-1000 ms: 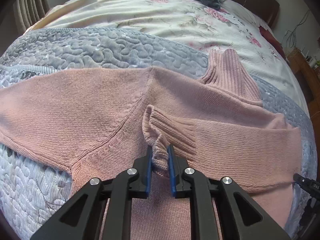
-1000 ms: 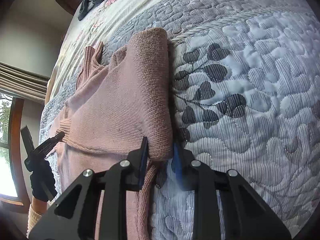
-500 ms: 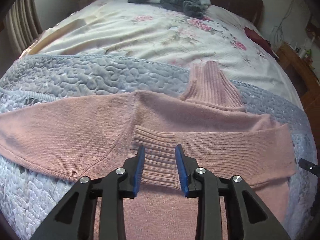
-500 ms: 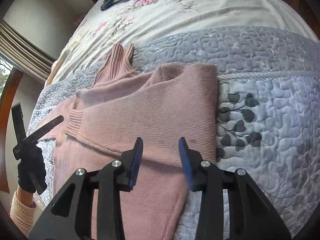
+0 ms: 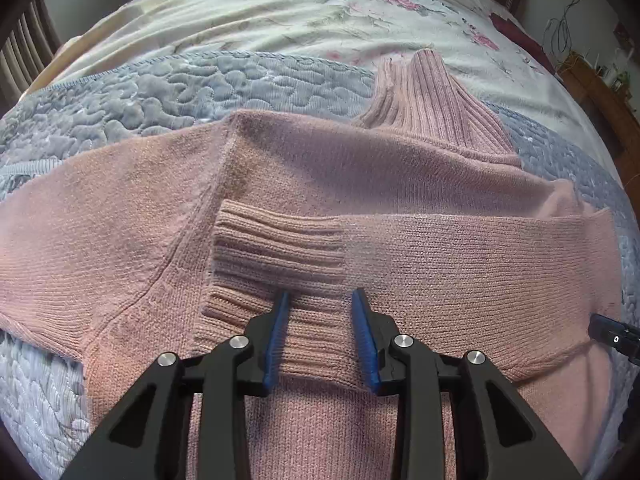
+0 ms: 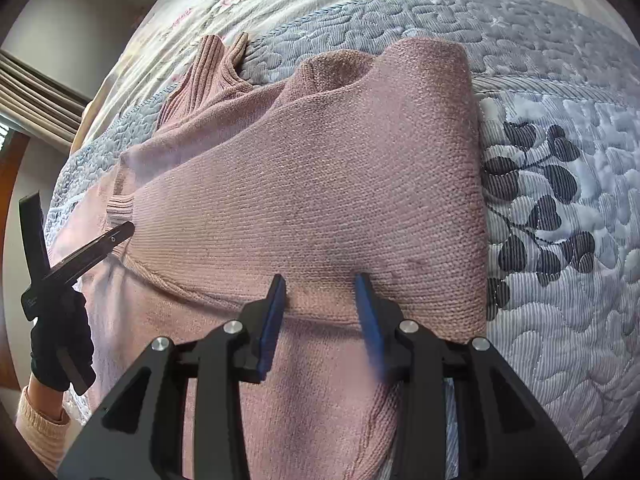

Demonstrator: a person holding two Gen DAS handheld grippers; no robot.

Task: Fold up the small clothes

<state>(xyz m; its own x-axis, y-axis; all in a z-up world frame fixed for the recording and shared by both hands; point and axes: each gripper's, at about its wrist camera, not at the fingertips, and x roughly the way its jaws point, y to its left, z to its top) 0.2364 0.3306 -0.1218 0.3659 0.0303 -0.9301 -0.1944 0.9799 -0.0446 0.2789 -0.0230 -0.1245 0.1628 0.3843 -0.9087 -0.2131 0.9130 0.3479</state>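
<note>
Release of both grips was complete at this moment. One second earlier the left gripper (image 5: 320,336) had been clamped on the ribbed cuff (image 5: 276,252), and the right gripper (image 6: 320,308) had been closed on the folded edge of the sleeve (image 6: 320,184). Half a second earlier both had opened. Both sets of fingers now stood apart with nothing between them, poised just above the knit.

The pink sweater (image 5: 120,232) lay flat on the grey quilted blanket (image 5: 120,92), with its ribbed collar (image 5: 436,108) pointing toward the floral bedspread (image 5: 280,20). One sleeve lay folded across the chest, the cuff resting near the centre of the body. The other sleeve extended out flat to the side in the left wrist view and had not yet been folded. In the right wrist view the fold line formed a clean edge beside the leaf print on the blanket.

The first sleeve fold therefore appeared finished and stable without support. The remaining work was judged to be the second sleeve, then the body fold. A gloved hand (image 6: 60,344) carried the left gripper at the frame edge.
</note>
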